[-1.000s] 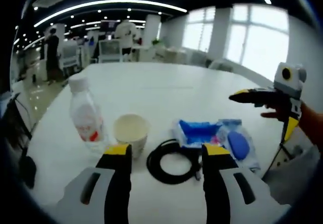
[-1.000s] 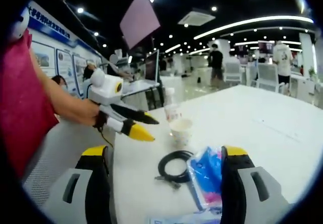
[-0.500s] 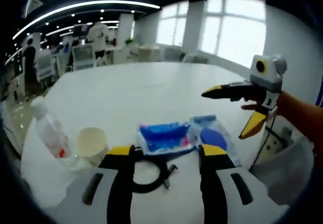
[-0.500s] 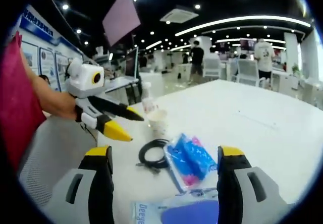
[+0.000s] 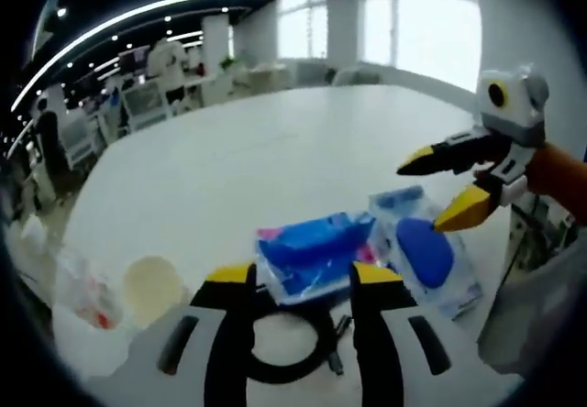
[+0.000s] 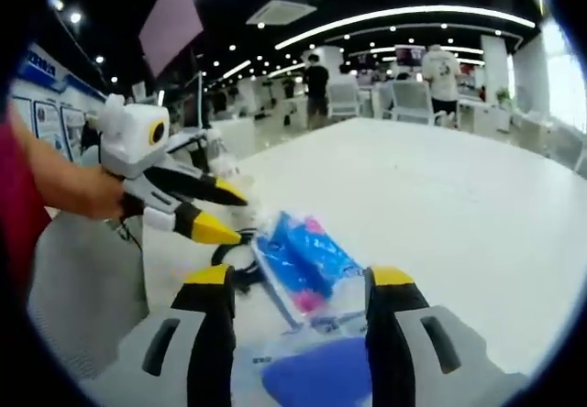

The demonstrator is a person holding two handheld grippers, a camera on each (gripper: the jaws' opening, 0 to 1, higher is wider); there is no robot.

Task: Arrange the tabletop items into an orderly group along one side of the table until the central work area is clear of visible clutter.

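On the white table (image 5: 275, 141) lie a blue packet (image 5: 316, 256), a black cable coil (image 5: 284, 347) and a clear pouch with a blue oval pad (image 5: 426, 253). At the left stand a paper cup (image 5: 151, 288) and a blurred plastic bottle (image 5: 78, 292). My left gripper (image 5: 303, 279) is open, hovering over the coil and the near edge of the blue packet. My right gripper (image 5: 431, 192) comes in from the right, open, above the pouch. In the right gripper view, my right gripper (image 6: 298, 283) is open over the pouch (image 6: 312, 379) with the blue packet (image 6: 303, 256) ahead. The left gripper (image 6: 234, 213) is beside the coil (image 6: 234, 260).
A person's forearm (image 6: 64, 192) holds the left gripper, with a red garment behind it. The far half of the table (image 6: 459, 196) is bare white surface. Chairs, desks and standing people (image 6: 316, 82) fill the office beyond the table's edge.
Both views have swung toward the blue packet and the pouch, which loom larger now. Each gripper's jaws stand a little closer together. The bottle and cup have slid to the left view's edge.
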